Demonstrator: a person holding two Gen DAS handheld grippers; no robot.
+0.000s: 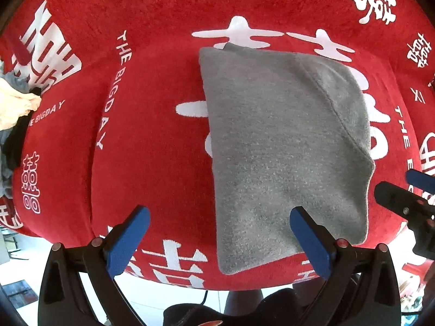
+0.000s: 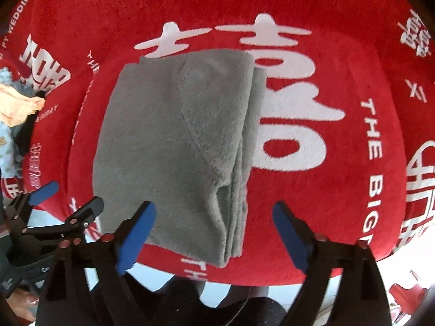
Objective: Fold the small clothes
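A folded grey cloth (image 1: 285,146) lies flat on the red counter (image 1: 152,125), near its front edge. The left tool (image 1: 220,240) and the right tool (image 2: 214,233) are both spread wide, holding nothing. More clothes (image 1: 16,108) lie at the far left.

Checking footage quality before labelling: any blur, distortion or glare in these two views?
Left wrist view: strong fisheye bending of the red blanket, dark corners, grey garment sharp. Right wrist view: same curvature, garment slightly softer, bright washed-out floor below the blanket edge.
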